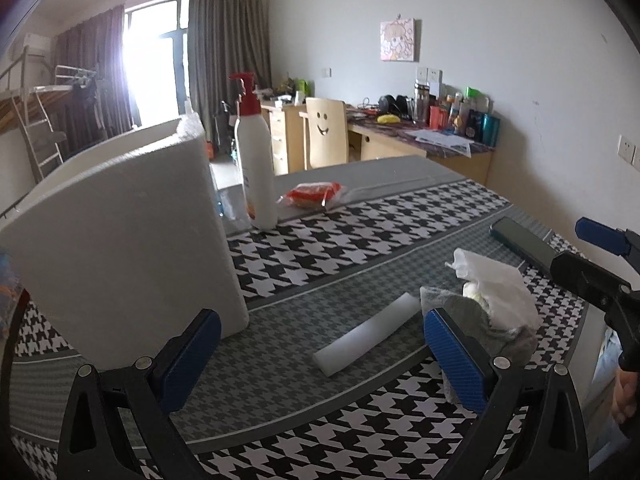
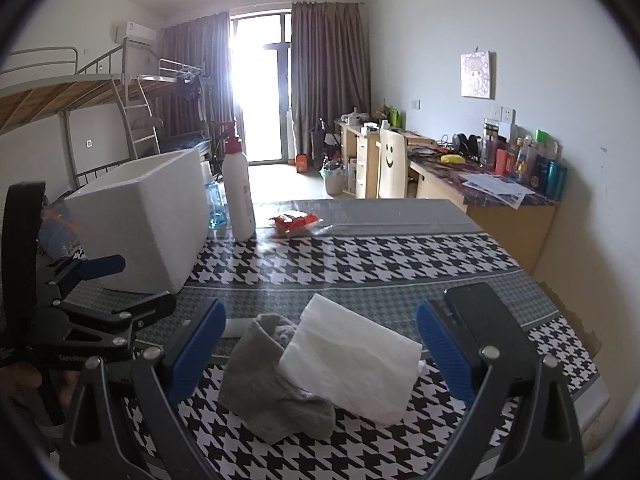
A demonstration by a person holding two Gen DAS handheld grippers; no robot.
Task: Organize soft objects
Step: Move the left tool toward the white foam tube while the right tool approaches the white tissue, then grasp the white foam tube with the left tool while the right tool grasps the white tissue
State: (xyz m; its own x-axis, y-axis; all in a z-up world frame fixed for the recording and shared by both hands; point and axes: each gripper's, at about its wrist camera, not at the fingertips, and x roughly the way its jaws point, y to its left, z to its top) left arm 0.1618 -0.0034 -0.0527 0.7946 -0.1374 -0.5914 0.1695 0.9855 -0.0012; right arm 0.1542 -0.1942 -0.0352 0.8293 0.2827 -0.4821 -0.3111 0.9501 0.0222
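Plainly, the collecting step is only beginning: the white foam box (image 2: pixel 148 220) is standing open-topped on the houndstooth counter (image 2: pixel 360 256), well apart from the soft things. The white tissue (image 2: pixel 352 364) is lying half over the grey sock (image 2: pixel 264 384), both between the spread, empty jaws of the right gripper (image 2: pixel 320 356). The left gripper (image 1: pixel 320 364) is gaping too, framing a white foam strip (image 1: pixel 364 332) (untouched). Next, the right one needs lowering and closing on the tissue or sock.

Each black plastic two-finger gripper (image 1: pixel 320 356) (image 2: pixel 320 348) carries blue ribbed finger pads (image 2: pixel 444 350), silver screws (image 2: pixel 489 351) behind them, and triangular cut-outs further back.
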